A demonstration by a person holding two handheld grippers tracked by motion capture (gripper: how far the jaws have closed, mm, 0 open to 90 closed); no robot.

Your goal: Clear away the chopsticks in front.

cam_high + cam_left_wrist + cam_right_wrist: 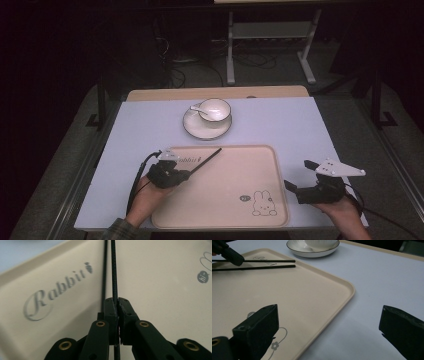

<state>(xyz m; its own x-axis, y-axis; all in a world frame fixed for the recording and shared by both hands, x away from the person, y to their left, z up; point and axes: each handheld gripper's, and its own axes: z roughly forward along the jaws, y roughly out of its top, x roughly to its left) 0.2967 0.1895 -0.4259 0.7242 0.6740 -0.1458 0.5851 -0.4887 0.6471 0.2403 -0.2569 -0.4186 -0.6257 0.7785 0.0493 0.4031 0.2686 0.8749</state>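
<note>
On the near left part of the beige tray (220,210), the left gripper (184,175) has its fingers (111,308) pressed together on a thin black chopstick (205,162), which runs from the grip up toward the tray's far rim. In the left gripper view the stick (114,270) passes straight between the two closed fingers, with a dark line beside it that may be its shadow or a second stick; the right gripper view shows two dark lines (254,268) lying side by side over the tray, and I cannot tell if both are sticks. The word "Rabbit" (53,292) is printed on the tray just left of the chopstick, and a rabbit drawing (263,204) sits at the near right corner.

The right gripper (302,181) hovers just beside the tray's right edge, over the pale blue surface (295,120). Its fingers (259,326) stand wide apart with nothing between them.

Beyond the tray's far edge, well apart from both grippers, a white cup (215,110) stands on a white saucer (192,127), with a white spoon (198,110) resting against the cup's left side. The person's hands come in from the near edge.
</note>
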